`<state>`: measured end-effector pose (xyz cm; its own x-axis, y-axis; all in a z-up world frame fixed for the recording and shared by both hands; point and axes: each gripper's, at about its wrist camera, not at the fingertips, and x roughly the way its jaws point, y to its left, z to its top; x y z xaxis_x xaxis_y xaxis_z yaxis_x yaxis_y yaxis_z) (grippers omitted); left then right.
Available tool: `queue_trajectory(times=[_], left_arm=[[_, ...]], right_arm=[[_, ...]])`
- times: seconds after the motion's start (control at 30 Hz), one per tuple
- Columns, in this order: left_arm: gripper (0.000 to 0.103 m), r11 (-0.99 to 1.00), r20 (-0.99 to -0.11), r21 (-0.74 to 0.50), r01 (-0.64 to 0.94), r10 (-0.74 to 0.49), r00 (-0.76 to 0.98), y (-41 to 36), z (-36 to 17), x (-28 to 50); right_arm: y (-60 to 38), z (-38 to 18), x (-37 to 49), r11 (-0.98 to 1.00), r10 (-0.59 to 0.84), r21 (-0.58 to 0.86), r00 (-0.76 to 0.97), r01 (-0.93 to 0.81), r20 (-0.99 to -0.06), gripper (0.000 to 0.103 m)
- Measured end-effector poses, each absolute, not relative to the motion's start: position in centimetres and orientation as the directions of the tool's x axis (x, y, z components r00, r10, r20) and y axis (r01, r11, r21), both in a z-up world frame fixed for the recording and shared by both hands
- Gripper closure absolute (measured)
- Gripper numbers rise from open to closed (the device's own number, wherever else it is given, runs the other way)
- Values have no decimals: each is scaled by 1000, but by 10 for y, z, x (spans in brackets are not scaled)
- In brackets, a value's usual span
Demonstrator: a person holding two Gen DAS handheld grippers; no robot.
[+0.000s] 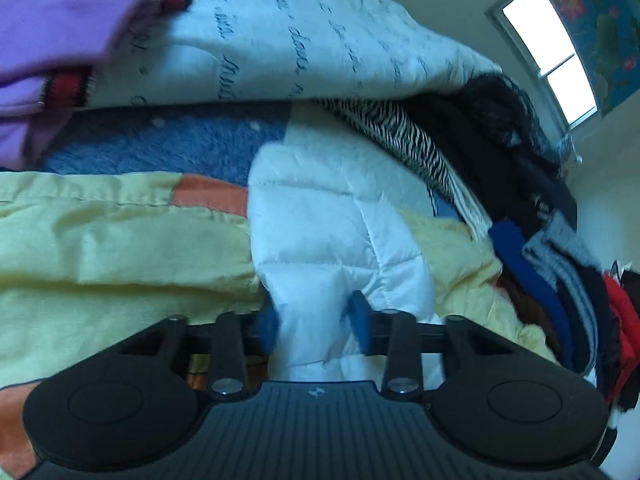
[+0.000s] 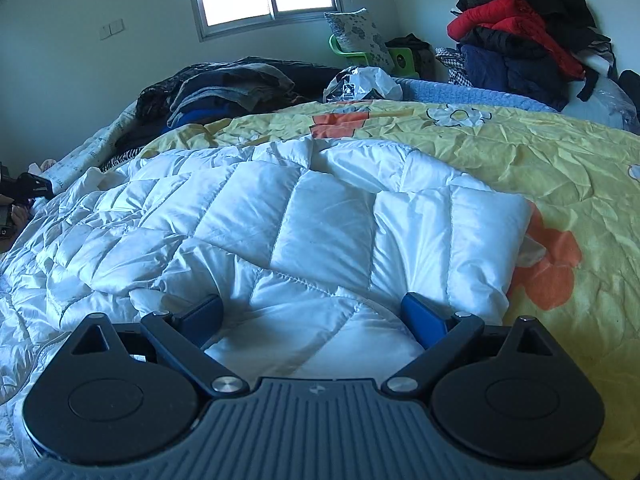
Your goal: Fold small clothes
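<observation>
A white quilted puffer jacket (image 2: 320, 216) lies spread on a yellow flowered bed cover (image 2: 520, 152). My right gripper (image 2: 314, 316) is low over the jacket's near edge. Its blue pads stand wide apart and the padding bulges up between them without being squeezed. In the left wrist view a narrow part of the same white jacket (image 1: 332, 216), possibly a sleeve, runs away over the yellow cover (image 1: 100, 248). My left gripper (image 1: 314, 320) has its blue pads pressed against both sides of this part.
A white quilt with script print (image 1: 300, 40), purple cloth (image 1: 60, 20) and a blue fleece blanket (image 1: 160, 144) rise behind the sleeve. Dark clothes (image 2: 232, 84) are piled at the far left, a red and dark jacket heap (image 2: 520, 36) at the far right, and a plastic bag (image 2: 364, 84) lies between them.
</observation>
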<state>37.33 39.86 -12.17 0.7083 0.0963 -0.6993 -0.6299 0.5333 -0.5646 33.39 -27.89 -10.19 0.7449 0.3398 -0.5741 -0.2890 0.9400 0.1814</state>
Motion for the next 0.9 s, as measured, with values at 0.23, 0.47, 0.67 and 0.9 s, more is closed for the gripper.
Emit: queue_trajectory(times=[0.23, 0.47, 0.67, 0.9], left_arm=[[93, 630, -643, -478, -612, 224, 733, 370, -91, 369], [93, 865, -367, -191, -465, 376, 851, 268, 10, 353], [93, 980, -178, -56, -192, 179, 968, 150, 58, 308], [93, 989, -269, -15, 148, -147, 952, 21, 10, 249]], right_arm=[[-280, -102, 334, 938, 345, 192, 745, -288, -571, 7], [-281, -102, 334, 936, 351, 206, 746, -285, -565, 7], [-284, -102, 335, 932, 362, 226, 746, -283, -559, 7], [-286, -102, 334, 928, 373, 246, 746, -281, -552, 7]])
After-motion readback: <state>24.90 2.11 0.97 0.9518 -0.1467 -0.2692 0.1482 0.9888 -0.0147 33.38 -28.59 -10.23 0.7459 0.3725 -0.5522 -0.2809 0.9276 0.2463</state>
